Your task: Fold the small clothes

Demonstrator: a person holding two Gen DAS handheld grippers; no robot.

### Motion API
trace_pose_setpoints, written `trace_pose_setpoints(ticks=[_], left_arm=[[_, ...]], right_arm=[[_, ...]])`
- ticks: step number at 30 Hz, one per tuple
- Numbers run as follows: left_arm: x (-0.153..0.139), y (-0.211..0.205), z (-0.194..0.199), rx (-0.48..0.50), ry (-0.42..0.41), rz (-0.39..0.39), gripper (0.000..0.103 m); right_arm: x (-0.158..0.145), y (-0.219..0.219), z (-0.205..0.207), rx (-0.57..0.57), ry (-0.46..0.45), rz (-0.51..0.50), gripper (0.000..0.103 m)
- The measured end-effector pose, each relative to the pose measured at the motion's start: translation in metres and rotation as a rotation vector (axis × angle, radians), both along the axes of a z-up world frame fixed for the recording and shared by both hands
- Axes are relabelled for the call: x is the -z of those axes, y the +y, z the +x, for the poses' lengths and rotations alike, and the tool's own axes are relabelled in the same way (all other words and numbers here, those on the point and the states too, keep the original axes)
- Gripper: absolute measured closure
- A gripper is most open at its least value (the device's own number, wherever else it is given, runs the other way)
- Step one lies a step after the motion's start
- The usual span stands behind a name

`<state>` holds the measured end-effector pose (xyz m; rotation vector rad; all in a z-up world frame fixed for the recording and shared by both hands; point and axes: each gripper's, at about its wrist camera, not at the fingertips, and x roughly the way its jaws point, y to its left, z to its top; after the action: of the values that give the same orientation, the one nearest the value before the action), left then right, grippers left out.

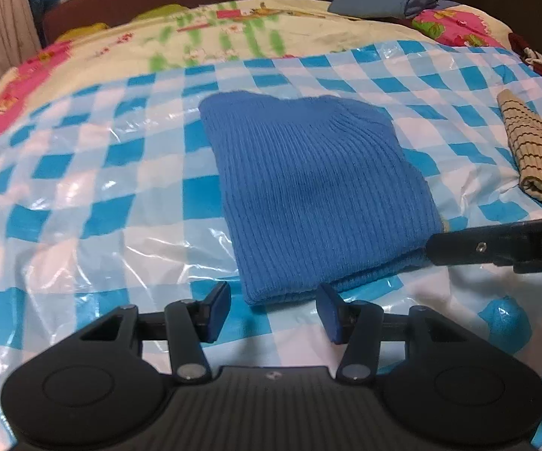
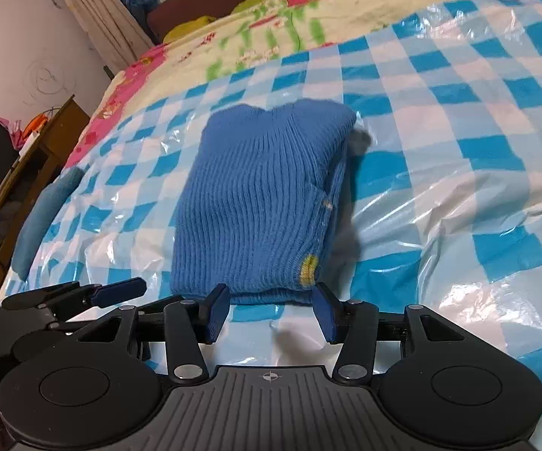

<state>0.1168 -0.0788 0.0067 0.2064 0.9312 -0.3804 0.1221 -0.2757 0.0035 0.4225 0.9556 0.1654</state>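
Observation:
A blue ribbed knit garment (image 1: 316,195) lies folded into a thick rectangle on the blue-and-white checked plastic sheet (image 1: 94,173). It also shows in the right wrist view (image 2: 255,203), with a small yellow mark near its right front corner. My left gripper (image 1: 272,310) is open and empty just in front of the garment's near edge. My right gripper (image 2: 271,312) is open and empty at the same near edge. The right gripper's black finger reaches the garment's right front corner in the left wrist view (image 1: 458,250). The left gripper shows at the left of the right wrist view (image 2: 117,291).
A tan striped folded cloth (image 1: 537,158) lies to the right on the sheet. A dark blue rolled cloth (image 1: 383,0) lies at the far back of the flowered bedspread (image 1: 233,34). A light blue cloth (image 2: 45,218) lies at the bed's left edge. A wooden cabinet (image 2: 38,143) stands beside it.

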Motion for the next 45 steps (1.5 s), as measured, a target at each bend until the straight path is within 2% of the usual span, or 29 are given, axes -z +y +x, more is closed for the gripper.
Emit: trace_pose_setpoints(ticks=[5,14,19,22,26,30,34,36,40,45], left_arm=[[-0.006,0.003,-0.004,-0.023,-0.001,-0.028,0.047],[0.009,0.013,0.004,-0.017,0.052,-0.059,0.044],[0.011,0.009,-0.006,0.008,0.047,0.02,0.043],[0.017,0.01,-0.006,-0.021,0.064,0.005,0.043],[0.025,0.004,-0.012,-0.066,0.059,0.032,0.043],[0.02,-0.013,-0.02,-0.089,0.021,0.102,0.043],[0.009,-0.025,-0.023,-0.091,0.007,0.132,0.04],[0.007,-0.025,-0.019,-0.107,0.004,0.131,0.039],[0.013,-0.019,-0.008,-0.131,0.017,0.08,0.038],[0.019,-0.018,0.002,-0.093,-0.018,0.088,0.038]], right_arm=[[-0.011,0.011,-0.003,-0.01,-0.016,-0.044,0.051],[-0.005,0.036,0.006,0.003,0.012,-0.111,0.05],[-0.002,0.045,0.01,0.01,0.033,-0.121,0.05],[-0.001,0.048,0.004,0.008,0.011,-0.119,0.046],[0.0,0.041,-0.007,-0.011,-0.025,-0.087,0.046],[-0.008,0.029,-0.015,-0.067,-0.07,-0.055,0.046],[-0.014,0.024,-0.018,-0.093,-0.08,-0.041,0.046],[-0.017,0.021,-0.018,-0.079,-0.086,-0.045,0.046],[-0.017,0.016,-0.014,-0.042,-0.077,-0.038,0.046],[-0.011,0.02,-0.009,0.015,-0.091,-0.146,0.044]])
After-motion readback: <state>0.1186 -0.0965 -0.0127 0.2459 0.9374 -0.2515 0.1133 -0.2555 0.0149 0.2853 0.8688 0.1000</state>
